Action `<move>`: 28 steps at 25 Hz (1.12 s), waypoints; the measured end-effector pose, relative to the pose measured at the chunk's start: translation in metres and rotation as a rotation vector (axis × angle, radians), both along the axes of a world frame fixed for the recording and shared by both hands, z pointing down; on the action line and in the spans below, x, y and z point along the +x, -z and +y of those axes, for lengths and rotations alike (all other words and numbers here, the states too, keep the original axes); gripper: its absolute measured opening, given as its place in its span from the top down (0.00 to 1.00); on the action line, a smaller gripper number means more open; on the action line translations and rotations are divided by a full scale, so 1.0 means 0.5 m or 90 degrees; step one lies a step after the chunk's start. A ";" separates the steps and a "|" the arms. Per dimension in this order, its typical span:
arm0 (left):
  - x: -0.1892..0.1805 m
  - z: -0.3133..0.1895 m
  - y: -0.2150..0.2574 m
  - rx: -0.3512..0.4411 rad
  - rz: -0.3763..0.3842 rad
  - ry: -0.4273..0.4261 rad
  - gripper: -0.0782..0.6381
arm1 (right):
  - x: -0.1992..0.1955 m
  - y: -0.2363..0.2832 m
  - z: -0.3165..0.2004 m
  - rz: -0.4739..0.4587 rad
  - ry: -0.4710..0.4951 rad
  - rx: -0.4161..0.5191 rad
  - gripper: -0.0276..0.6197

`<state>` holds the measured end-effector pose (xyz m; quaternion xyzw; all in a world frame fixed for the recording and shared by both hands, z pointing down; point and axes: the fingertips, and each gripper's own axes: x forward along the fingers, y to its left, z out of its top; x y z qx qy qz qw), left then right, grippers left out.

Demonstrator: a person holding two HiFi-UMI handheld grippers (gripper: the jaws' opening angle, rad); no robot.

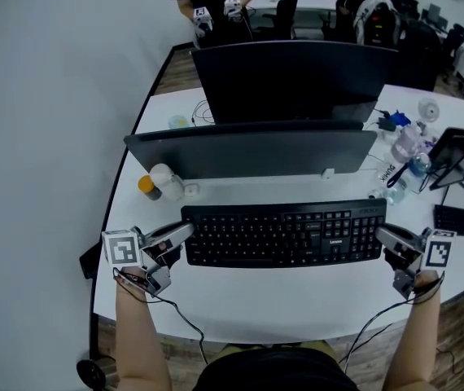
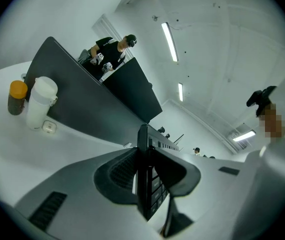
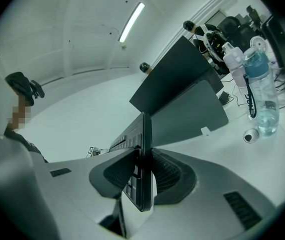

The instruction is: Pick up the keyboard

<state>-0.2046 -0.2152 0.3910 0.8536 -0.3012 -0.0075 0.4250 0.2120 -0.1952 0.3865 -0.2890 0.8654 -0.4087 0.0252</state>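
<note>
Black plastic keyboard (image 1: 285,233) sits crosswise on the white desk (image 1: 281,308), in front of the grey panel (image 1: 252,151), between your two hands. Left gripper (image 1: 181,236): jaws pinch the keyboard's left short end, one pad on the key face, one on the underside. Right gripper (image 1: 385,239): same, clamped on the right short end. Neither is empty; neither stands spread. Whether the board has cleared the desk, cannot tell from these views.

Handling, as judged: light, and stiff enough to carry by the ends, though a long thin body may sag or twist a little if your hands go out of step. Smooth casing and a shallow bite, so it could slide out of the pads. Your hold at the end edges looks the sensible place; keycaps give no firm purchase. Raise both ends together, level. No cable made out; watch for one snagging
</note>
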 end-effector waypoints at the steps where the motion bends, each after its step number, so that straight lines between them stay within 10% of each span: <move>1: -0.001 -0.001 0.001 0.001 0.001 0.004 0.74 | -0.001 0.003 -0.001 -0.003 -0.003 0.006 0.78; 28: 0.005 0.006 0.010 0.043 0.015 0.019 0.74 | -0.009 0.003 -0.014 -0.023 -0.013 0.062 0.78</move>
